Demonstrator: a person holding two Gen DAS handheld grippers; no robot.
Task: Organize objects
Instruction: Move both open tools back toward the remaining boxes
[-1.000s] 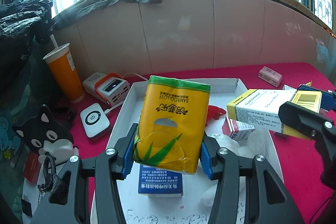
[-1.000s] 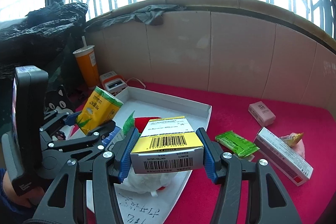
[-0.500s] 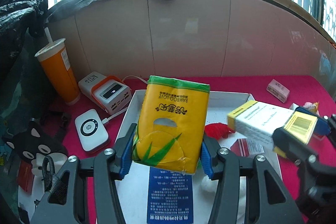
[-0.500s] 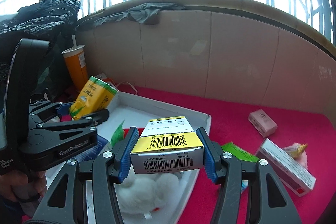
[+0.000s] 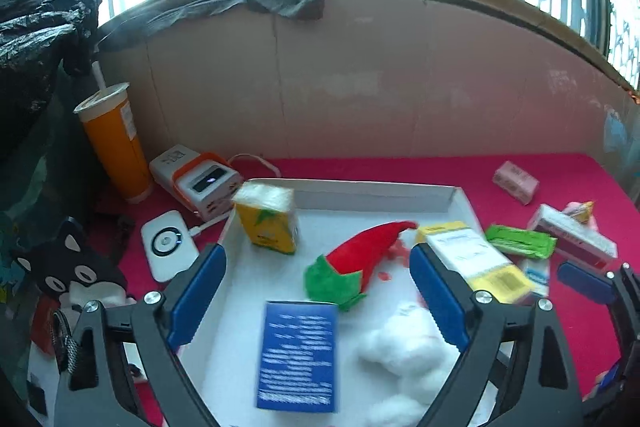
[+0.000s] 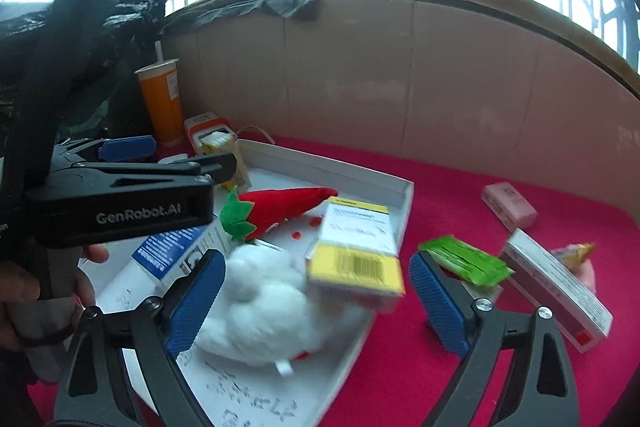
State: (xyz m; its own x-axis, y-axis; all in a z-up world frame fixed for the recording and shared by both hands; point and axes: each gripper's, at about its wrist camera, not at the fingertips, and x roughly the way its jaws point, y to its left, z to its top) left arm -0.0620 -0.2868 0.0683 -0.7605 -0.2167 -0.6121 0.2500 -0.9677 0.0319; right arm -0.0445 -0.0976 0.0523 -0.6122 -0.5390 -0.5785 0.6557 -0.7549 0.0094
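1. Your left gripper [image 5: 316, 301] has just let its fingers spread wide; nothing sits between them.
2. The yellow tissue pack [image 5: 267, 217] stands in the white tray [image 5: 360, 189], at its far left corner, centre-left of the left wrist frame.
3. Your right gripper [image 6: 316, 301] has likewise just opened its fingers; they touch nothing.
4. The yellow-and-white box [image 6: 356, 251], blurred, is just beyond those fingers at mid-frame, partly over the white plush [image 6: 264, 311] in the tray.
5. The green packet [image 6: 464, 261] lies on the red surface [image 6: 440, 367], right of the tray.

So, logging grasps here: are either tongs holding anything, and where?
Nothing. Both the left tongs and the right tongs have just opened, pads clear of everything.
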